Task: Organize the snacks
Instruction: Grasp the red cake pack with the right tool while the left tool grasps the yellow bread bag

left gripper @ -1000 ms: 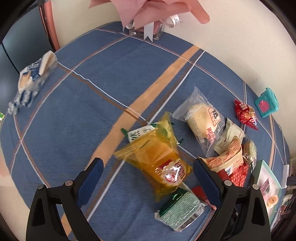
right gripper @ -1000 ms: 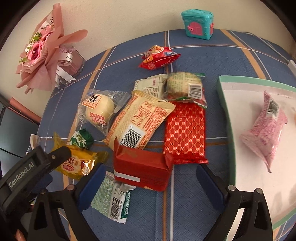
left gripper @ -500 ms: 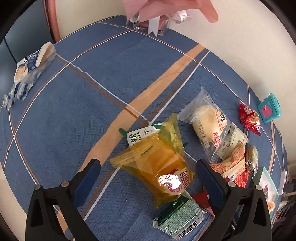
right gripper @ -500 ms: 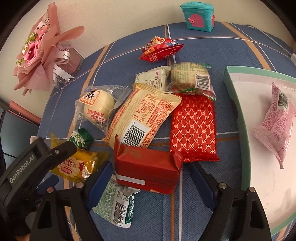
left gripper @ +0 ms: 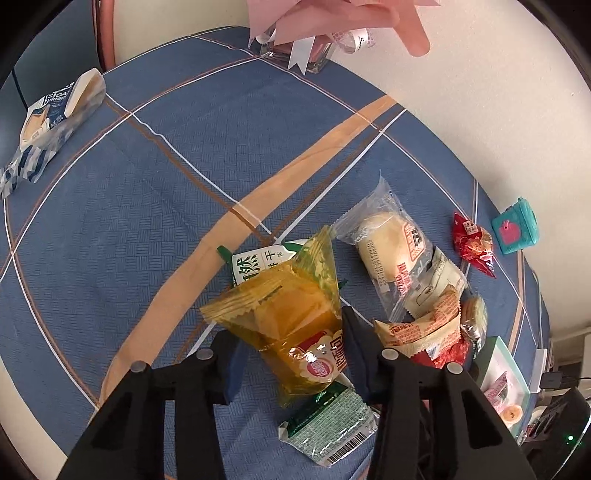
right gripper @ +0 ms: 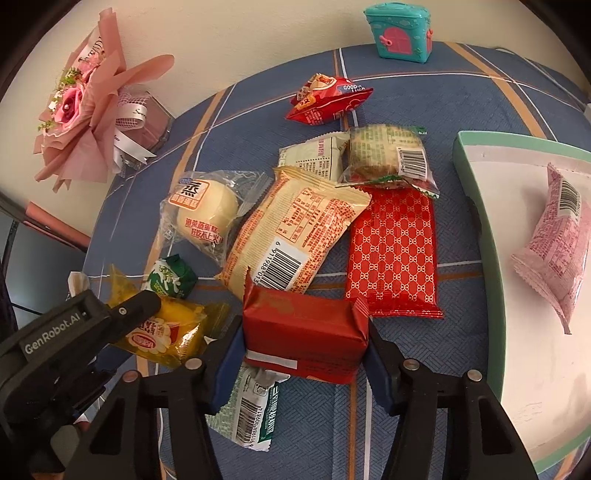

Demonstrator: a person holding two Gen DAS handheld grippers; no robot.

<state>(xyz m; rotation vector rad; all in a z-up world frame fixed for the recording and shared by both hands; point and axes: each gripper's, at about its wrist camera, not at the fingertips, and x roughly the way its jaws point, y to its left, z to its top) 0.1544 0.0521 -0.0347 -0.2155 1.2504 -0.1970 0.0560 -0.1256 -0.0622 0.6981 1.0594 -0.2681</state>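
- snacks are lying in a loose heap on the blue plaid table (left gripper: pixel 155 192), filling the middle of the right wrist view and the lower right of the left wrist view.
- the left claw (left gripper: pixel 291 350) is closing around the yellow snack bag (left gripper: pixel 291 328); its right finger is touching the bag's edge, while the left finger is standing just clear, so it is not gripping yet.
- the yellow snack bag is sitting low in the centre of the left wrist view, overlapping a green-and-white packet (left gripper: pixel 258 258) above it and a green barcode packet (left gripper: pixel 328 424) below it.
- the right claw (right gripper: pixel 303 354) is closing on the dark red packet (right gripper: pixel 306 332), with both fingers pressing at its two ends.
- the dark red packet is lying at the lower centre of the right wrist view, on top of the green barcode packet and just below a cream packet (right gripper: pixel 295 236).
- a red patterned packet (right gripper: pixel 395 251) is lying right of the cream packet, with a steamed cake packet (right gripper: pixel 203 210) to the left.
- a pink packet (right gripper: pixel 554 243) is resting in the white tray (right gripper: pixel 476 206) at the right edge.
- a small red bag (right gripper: pixel 328 99), a teal toy box (right gripper: pixel 400 31) and a pink bouquet (right gripper: pixel 88 103) are sitting along the upper part of the frame.
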